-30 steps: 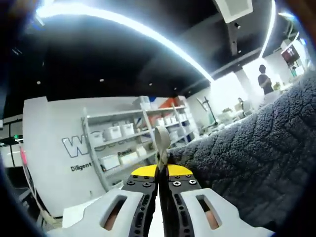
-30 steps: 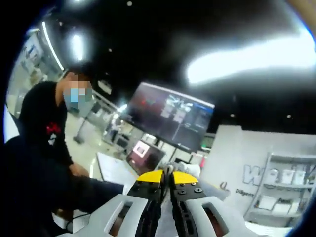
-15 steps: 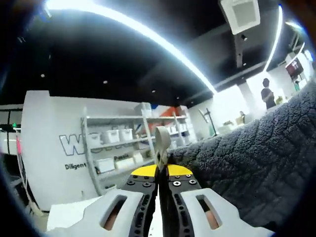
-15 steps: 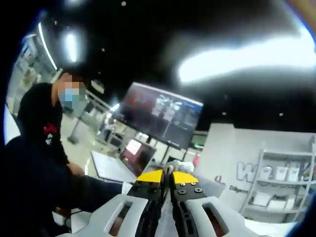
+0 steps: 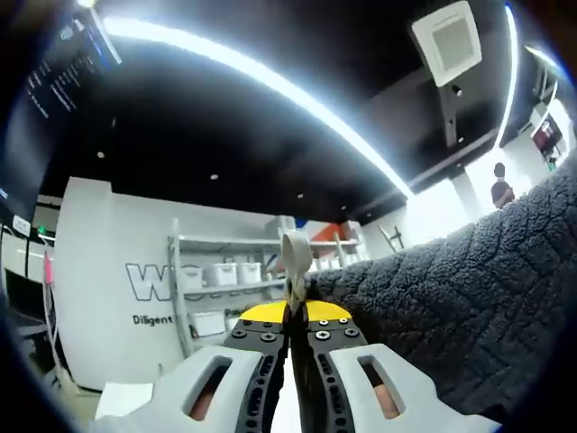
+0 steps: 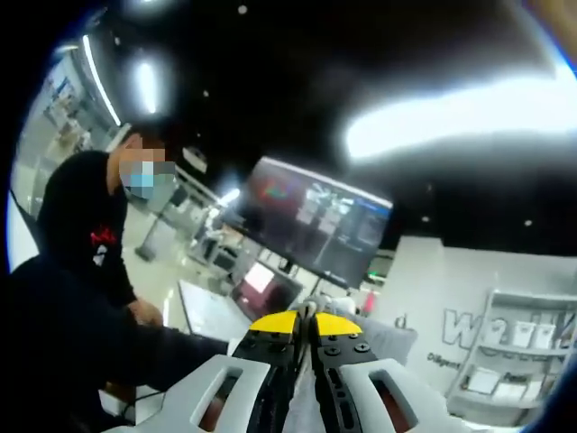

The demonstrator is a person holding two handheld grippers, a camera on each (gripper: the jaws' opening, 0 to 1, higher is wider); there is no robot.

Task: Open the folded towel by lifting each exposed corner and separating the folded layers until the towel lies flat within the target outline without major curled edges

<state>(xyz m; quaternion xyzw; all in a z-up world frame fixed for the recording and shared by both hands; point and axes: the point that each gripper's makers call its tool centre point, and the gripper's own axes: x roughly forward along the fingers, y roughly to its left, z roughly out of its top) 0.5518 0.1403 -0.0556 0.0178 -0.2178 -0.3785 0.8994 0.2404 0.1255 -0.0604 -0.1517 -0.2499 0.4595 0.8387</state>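
My left gripper (image 5: 296, 311) is shut on a corner of the dark grey fleecy towel (image 5: 469, 307). A pale tip of the towel's edge (image 5: 295, 257) sticks up between the yellow-tipped jaws. The towel stretches away to the right, lifted high with the ceiling behind it. My right gripper (image 6: 306, 317) is also shut, with a small pale bit of fabric (image 6: 309, 308) pinched at its tips. A dark mass at the lower left (image 6: 54, 343) of the right gripper view may be the towel's body or clothing; I cannot tell which.
A person in black (image 6: 90, 234) stands close on the left of the right gripper view, near a laptop (image 6: 257, 284) and a large monitor (image 6: 315, 230). White shelves with bins (image 5: 221, 289) line a lettered wall. Another person (image 5: 500, 189) stands far off.
Both views have shifted a little with the hands; the left gripper view now points higher toward the ceiling. Both grippers stay shut on the towel, which stays raised.
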